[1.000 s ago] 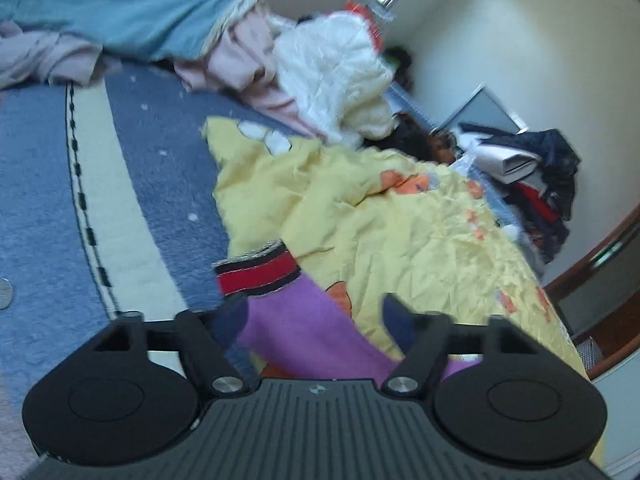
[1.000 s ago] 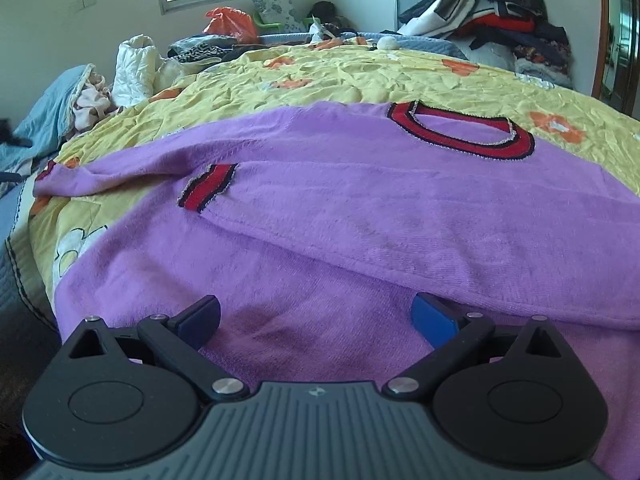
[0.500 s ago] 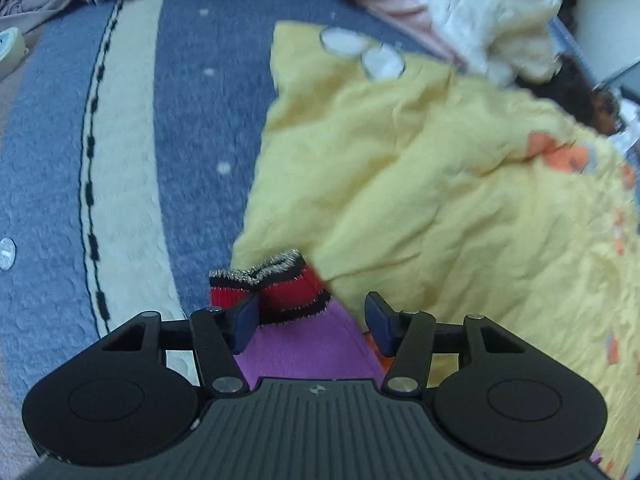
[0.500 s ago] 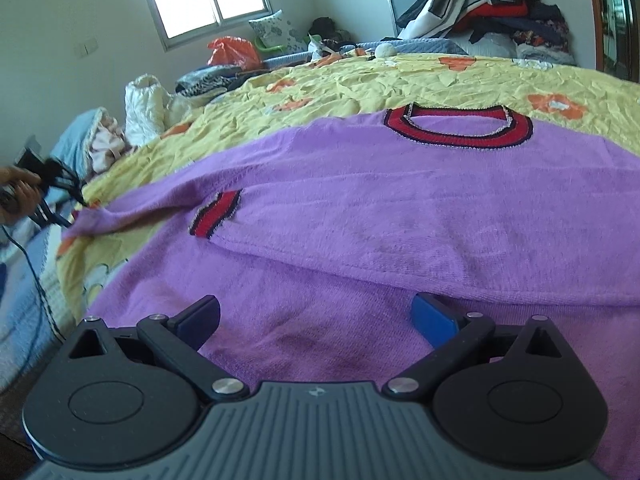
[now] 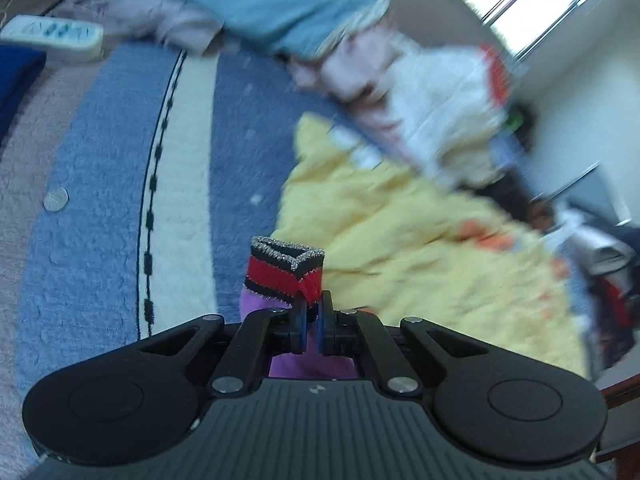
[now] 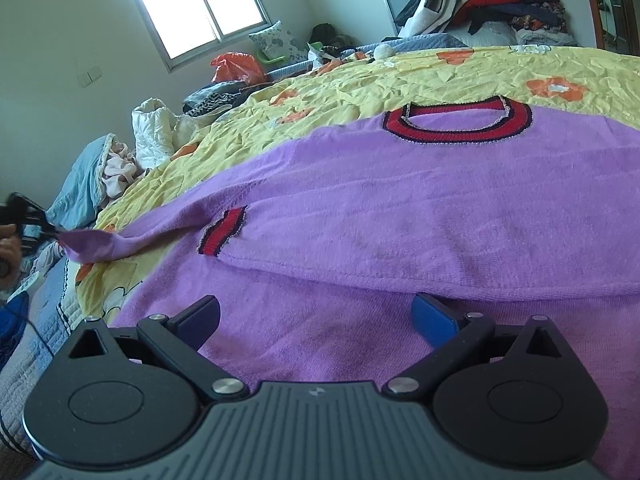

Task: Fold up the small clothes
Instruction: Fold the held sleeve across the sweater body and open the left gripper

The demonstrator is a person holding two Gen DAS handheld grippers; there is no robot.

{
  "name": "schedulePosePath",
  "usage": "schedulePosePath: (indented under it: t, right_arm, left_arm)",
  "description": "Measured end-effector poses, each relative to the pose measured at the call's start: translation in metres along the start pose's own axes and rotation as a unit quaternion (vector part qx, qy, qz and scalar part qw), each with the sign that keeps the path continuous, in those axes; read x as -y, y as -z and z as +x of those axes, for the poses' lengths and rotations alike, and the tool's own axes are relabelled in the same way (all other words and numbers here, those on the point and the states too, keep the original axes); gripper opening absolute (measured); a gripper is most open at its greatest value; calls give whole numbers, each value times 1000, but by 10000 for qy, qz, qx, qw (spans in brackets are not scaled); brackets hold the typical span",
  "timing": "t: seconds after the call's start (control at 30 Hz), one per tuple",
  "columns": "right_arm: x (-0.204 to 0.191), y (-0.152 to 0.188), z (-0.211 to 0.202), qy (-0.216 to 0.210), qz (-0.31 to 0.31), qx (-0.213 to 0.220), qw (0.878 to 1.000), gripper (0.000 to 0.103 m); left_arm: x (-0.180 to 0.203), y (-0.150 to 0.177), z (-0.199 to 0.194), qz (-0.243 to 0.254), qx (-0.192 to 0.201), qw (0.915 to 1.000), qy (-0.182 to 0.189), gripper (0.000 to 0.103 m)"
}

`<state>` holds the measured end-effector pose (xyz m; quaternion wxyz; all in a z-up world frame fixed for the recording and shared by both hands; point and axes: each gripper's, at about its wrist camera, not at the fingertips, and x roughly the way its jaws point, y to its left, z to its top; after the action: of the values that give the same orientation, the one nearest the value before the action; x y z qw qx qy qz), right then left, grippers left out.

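A purple sweater (image 6: pixel 400 208) with a red and black collar (image 6: pixel 456 124) lies spread on a yellow flowered bedspread (image 6: pixel 360 84). One sleeve is folded across the body, its striped cuff (image 6: pixel 222 232) lying on the chest. My left gripper (image 5: pixel 311 312) is shut on the other sleeve just behind its red and black cuff (image 5: pixel 284 272), which sticks up past the fingertips. In the right wrist view that sleeve (image 6: pixel 120 240) is stretched out to the far left, lifted off the bed. My right gripper (image 6: pixel 316 316) is open, low over the sweater's lower part.
Blue, pink and white garments (image 5: pixel 320 32) are heaped by the bed's head. A remote control (image 5: pixel 52 36) and a coin (image 5: pixel 56 199) lie on the blue and cream quilt (image 5: pixel 120 200). More clothes are piled (image 6: pixel 488 0) at the far side. A hand (image 6: pixel 8 248) shows at the left edge.
My left gripper has shut on the sleeve near its cuff and lifted it, pulling the sleeve out to the left. The right gripper has stayed open over the sweater, shifting its view only slightly.
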<state>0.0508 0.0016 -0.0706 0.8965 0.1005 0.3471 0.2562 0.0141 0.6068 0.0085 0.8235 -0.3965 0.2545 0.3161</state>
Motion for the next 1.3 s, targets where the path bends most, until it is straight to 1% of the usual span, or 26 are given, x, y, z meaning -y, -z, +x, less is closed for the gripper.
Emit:
schedulePosePath:
  t: [0.07,0.1,0.13,0.17,0.2,0.27,0.3,0.37,0.43,0.47,0.5,0.57,0.63,0.7,0.83,0.9,1.0,1.03,1.1,1.2,1.27,1.3]
  right_arm:
    - [-2,-1,0,49,-57,-60,10000,103]
    - [-3,0,-1,81,-90,-88,9999,103]
    - [-4,0,-2,117,-119,-108,9998,103]
    - [-5,1,-4,154,-134,-118,9997,103]
    - [-4,2,-6,197,-126,-117,9997,103]
    - [-1,5,-12,267,-54,-95,9996,103]
    - [1,7,-16,311,3,-73,9995,103]
    - [6,10,-24,384,150,-22,9991,103]
    - [12,12,-32,438,300,25,9986,103]
    - [14,13,-36,473,350,36,9983,103]
    - [15,14,-38,515,375,31,9980,103]
    - [16,14,-43,580,366,30,9976,103]
    - [16,14,-48,632,363,47,9973,103]
    - [18,14,-50,655,406,57,9970,103]
    - [18,14,-49,717,446,39,9964,103]
    - [17,13,-51,759,409,55,9963,103]
    - [19,14,-55,826,431,90,9956,103]
    - [21,14,-57,859,466,103,9952,103]
    - [28,15,-61,954,549,93,9939,103]
    - [37,17,-68,1059,642,84,9923,103]
    - [41,17,-72,1105,677,81,9915,103]
    - [43,18,-75,1138,707,99,9909,103]
  left_arm:
    - [8,4,-19,242,355,9981,440,5]
    - [16,5,-29,420,502,9955,680,5]
    - [28,6,-39,664,643,9916,908,5]
    - [43,8,-49,952,784,9858,1142,5]
    - [59,12,-59,1261,892,9775,1435,5]
    - [95,22,-82,1911,1067,9531,2089,5]
    - [113,29,-92,2195,1068,9399,2386,5]
    - [145,47,-111,2670,1049,9096,3006,5]
    - [173,70,-126,3102,1035,8781,3493,5]
    - [183,80,-131,3223,999,8666,3677,5]
    - [192,89,-133,3279,940,8588,3821,5]
    - [201,102,-134,3302,822,8469,4086,5]
    - [201,108,-128,3326,593,8395,4255,5]
    - [204,118,-121,3490,428,8310,4310,5]
    - [219,145,-111,3783,111,8121,4441,5]
    - [231,164,-106,3961,-32,8005,4497,5]
    - [249,204,-100,4228,-220,7883,4465,5]
    - [257,221,-98,4298,-278,7866,4424,5]
    - [272,251,-91,4458,-425,7776,4413,5]
    - [292,301,-83,4722,-601,7695,4257,5]
    - [304,334,-79,4844,-759,7619,4232,5]
    - [309,349,-77,4909,-837,7595,4185,5]
